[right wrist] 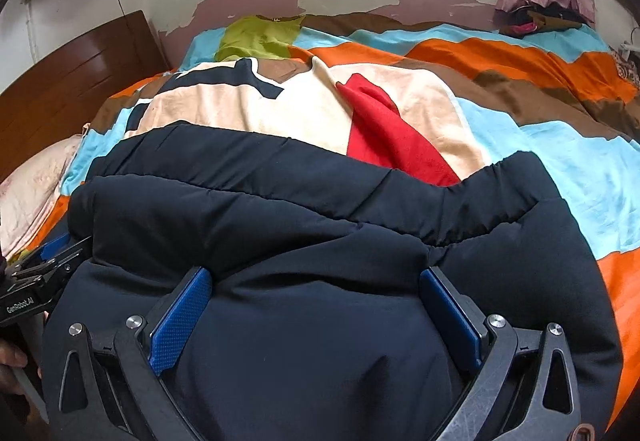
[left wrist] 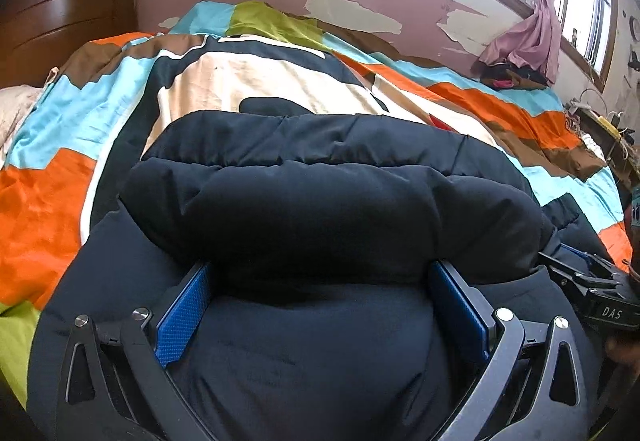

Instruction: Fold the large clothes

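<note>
Padding is what you notice first: one dark navy quilted jacket (left wrist: 332, 201) lies on the bed, its long axis running crosswise in front of both tools, with a thick fold of it doubled over so that a rounded roll sits just ahead of the jaws. That roll lies directly forward of each gripper and slightly above the blue pads, not off to either side, so whichever way the next fold goes, I judge it would have to be taken from straight ahead.

The left gripper (left wrist: 320, 315) has its jaws spread wide, the bulk of the jacket bulging up between them; the pads flank the cloth without visibly pinching it. The right gripper (right wrist: 316, 315) stands the same way, jaws wide, fabric swelling between, and I see no squeeze there either. The two are side by side along the near edge, each showing at the margin of the other's view, so neither is clearly nearer; the left faces the thicker part of the roll.

Counting outward: one jacket, two grippers, one striped quilt (right wrist: 560, 145) beneath it, one red cloth (right wrist: 384, 133) peeking out beyond the far edge, one wooden headboard (left wrist: 68, 13), one pink curtain (left wrist: 532, 37) by the window.
</note>
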`<state>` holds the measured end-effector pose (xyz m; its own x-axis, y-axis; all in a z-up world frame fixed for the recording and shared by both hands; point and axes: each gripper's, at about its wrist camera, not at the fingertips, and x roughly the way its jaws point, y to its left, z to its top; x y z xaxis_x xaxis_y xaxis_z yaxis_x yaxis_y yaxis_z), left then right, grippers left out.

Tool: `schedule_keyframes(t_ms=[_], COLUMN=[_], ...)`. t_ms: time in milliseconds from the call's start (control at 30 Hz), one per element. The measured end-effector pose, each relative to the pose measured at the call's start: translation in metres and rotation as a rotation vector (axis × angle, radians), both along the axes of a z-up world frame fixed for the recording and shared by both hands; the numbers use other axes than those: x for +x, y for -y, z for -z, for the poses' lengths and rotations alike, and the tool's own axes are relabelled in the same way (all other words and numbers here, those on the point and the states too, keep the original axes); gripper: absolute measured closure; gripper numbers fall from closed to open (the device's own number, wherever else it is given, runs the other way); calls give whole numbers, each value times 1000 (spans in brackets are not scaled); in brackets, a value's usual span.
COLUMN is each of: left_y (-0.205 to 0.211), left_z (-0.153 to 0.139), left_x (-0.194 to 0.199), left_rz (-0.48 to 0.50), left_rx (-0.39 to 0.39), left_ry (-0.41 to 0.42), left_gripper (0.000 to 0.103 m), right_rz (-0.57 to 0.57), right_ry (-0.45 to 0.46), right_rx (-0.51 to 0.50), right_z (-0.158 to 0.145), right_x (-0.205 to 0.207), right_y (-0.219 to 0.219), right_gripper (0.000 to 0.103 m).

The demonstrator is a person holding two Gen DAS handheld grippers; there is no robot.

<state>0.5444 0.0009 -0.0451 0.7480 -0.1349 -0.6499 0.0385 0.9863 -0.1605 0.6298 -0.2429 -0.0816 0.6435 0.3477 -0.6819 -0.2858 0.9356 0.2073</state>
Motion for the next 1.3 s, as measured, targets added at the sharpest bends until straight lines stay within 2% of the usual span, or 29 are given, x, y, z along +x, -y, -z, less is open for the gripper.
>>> schedule_keyframes(t_ms=[300, 1033, 1133, 1233, 1300], left_y=[4, 5, 2, -9, -19], left_z=[5, 8, 7, -1, -10], left_x=[4, 4, 3, 0, -5], left_rz=[-6, -7, -4, 18, 23], left_rx=[-1, -3, -17, -60, -92], left_ry=[39, 47, 43, 24, 22], left_gripper=[1, 1, 1, 1, 1], right_rz=[6, 5, 6, 12, -6], right_ry=[4, -4, -17, -9, -18], right_rx=[26, 33, 42, 39, 71], right_z=[9, 13, 11, 1, -7], right_x=[9, 10, 10, 4, -2], right_y=[-1, 0, 3, 5, 12], right_gripper=[0, 0, 0, 0, 0])
